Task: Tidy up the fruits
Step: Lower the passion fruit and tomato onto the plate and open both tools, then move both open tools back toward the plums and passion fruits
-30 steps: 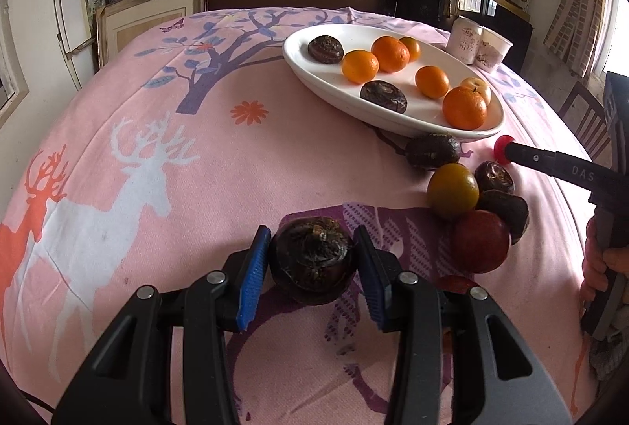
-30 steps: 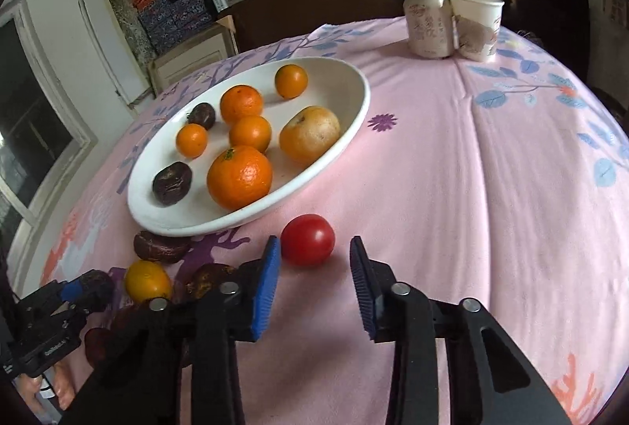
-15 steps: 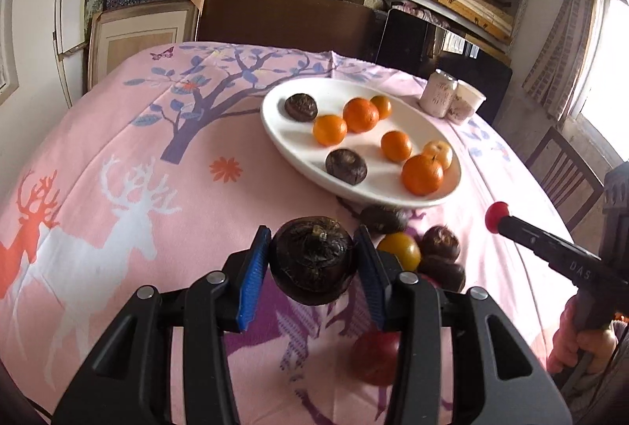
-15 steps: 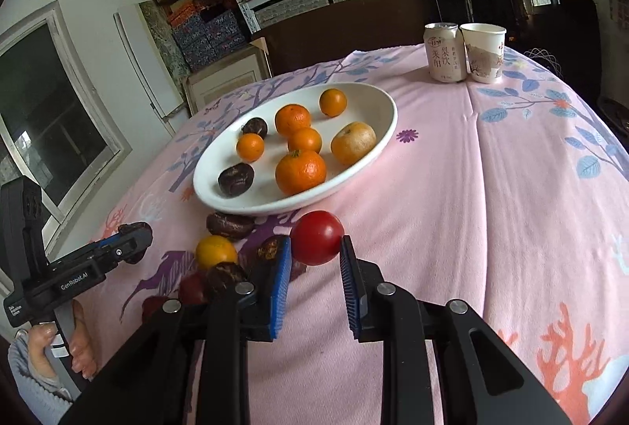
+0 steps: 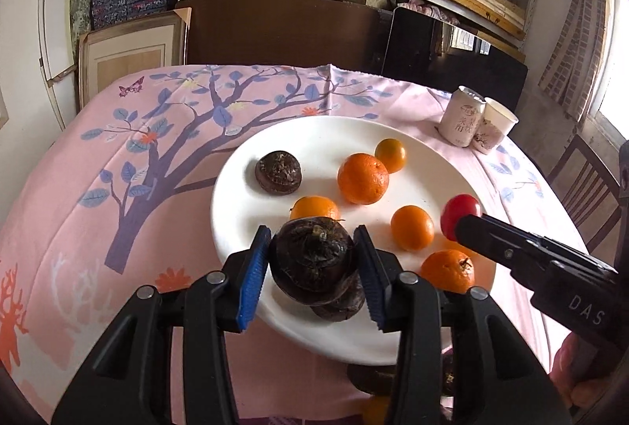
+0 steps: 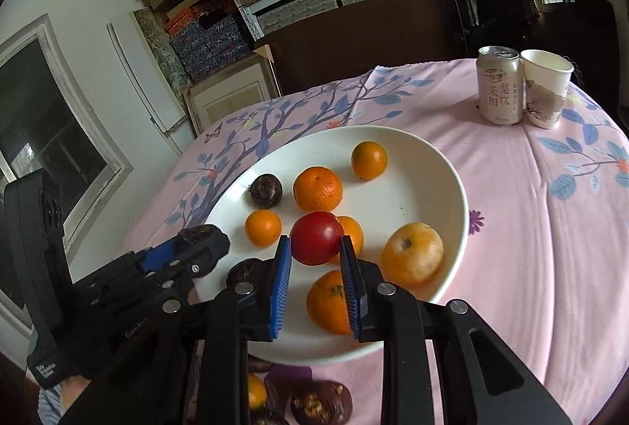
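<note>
My left gripper [image 5: 312, 260] is shut on a dark brown mangosteen [image 5: 312, 258] and holds it above the near rim of the white oval plate [image 5: 243, 197]. My right gripper [image 6: 316, 260] is shut on a red tomato [image 6: 316, 242] and holds it over the plate [image 6: 424, 181], above the oranges. The tomato also shows in the left wrist view [image 5: 460, 210]. The plate holds several oranges [image 5: 362, 178], two dark mangosteens [image 5: 278, 171] and a yellowish fruit [image 6: 412, 252].
A drink can [image 6: 500, 83] and a paper cup [image 6: 547, 87] stand at the far right of the pink tablecloth. Loose dark fruits [image 6: 320, 401] and an orange one [image 6: 255, 391] lie on the cloth in front of the plate. Shelves with boxes stand behind the table.
Both grippers have moved forward with their fruit, from above the cloth in front of the plate to above the plate itself.
</note>
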